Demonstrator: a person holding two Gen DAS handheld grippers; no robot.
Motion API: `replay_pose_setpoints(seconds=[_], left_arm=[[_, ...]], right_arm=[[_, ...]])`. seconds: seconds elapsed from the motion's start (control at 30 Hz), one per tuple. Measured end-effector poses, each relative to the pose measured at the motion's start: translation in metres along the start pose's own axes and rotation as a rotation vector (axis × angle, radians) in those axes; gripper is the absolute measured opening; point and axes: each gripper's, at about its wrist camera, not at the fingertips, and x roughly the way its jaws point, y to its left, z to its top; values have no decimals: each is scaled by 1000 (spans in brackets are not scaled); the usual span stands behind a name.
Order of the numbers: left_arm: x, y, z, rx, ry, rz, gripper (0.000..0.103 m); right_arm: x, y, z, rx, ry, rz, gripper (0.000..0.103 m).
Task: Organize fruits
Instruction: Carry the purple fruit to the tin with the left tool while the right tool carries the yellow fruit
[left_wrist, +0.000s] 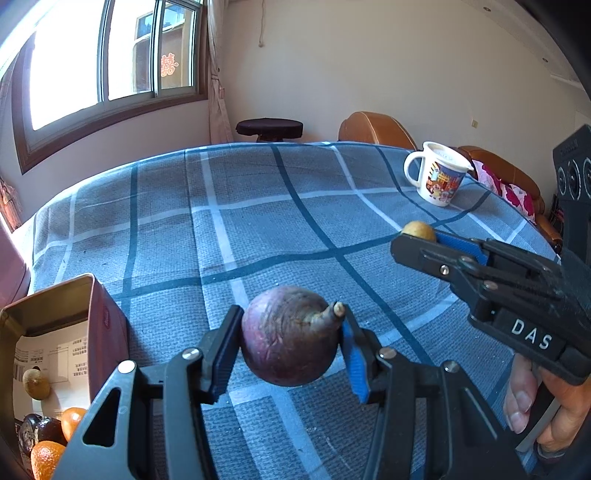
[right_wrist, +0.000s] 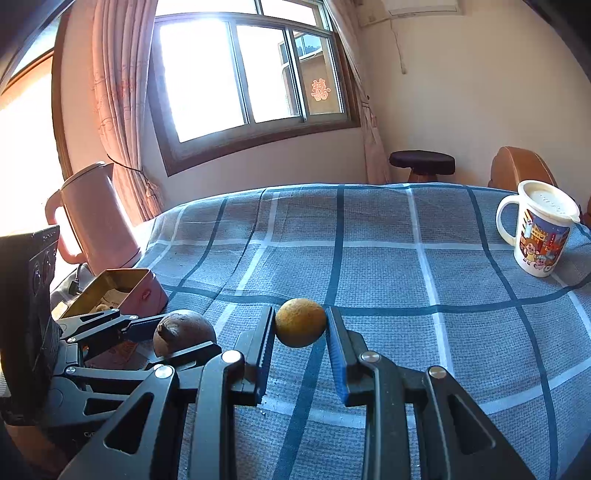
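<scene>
Purple fruit (left_wrist: 291, 336) sits clamped between the left gripper (left_wrist: 291, 343) pads; small yellow fruit (right_wrist: 301, 322) is pinched in the right gripper (right_wrist: 301, 332); both are lifted off the checked cloth (left_wrist: 258, 229). Step: carrying; next, judged, release into the tin box (left_wrist: 55, 332), low to the left gripper's left, already holding fruit.

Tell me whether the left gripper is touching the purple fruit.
Touching. The left wrist view shows the left gripper with both pads pressed against the purple fruit, holding it above the tablecloth.
</scene>
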Motion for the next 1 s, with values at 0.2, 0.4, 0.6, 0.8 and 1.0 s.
replay_pose_setpoints(seconds=[0.2, 0.4, 0.6, 0.8, 1.0], left_arm=[[-7, 1, 0, -6, -37, 20, 53], [-14, 1, -1, -7, -76, 40, 53], [-20, -1, -1, 1, -110, 58, 53], [-25, -2, -3, 2, -135, 67, 53], [-31, -2, -5, -3, -162, 76, 53]], right_arm=[[-5, 4, 0, -22, -30, -6, 30], [-9, 6, -1, -36, -50, -7, 30], [-16, 11, -2, -63, -86, -15, 30], [-20, 15, -2, -85, -112, -21, 30], [-25, 16, -3, -87, -136, -22, 29]])
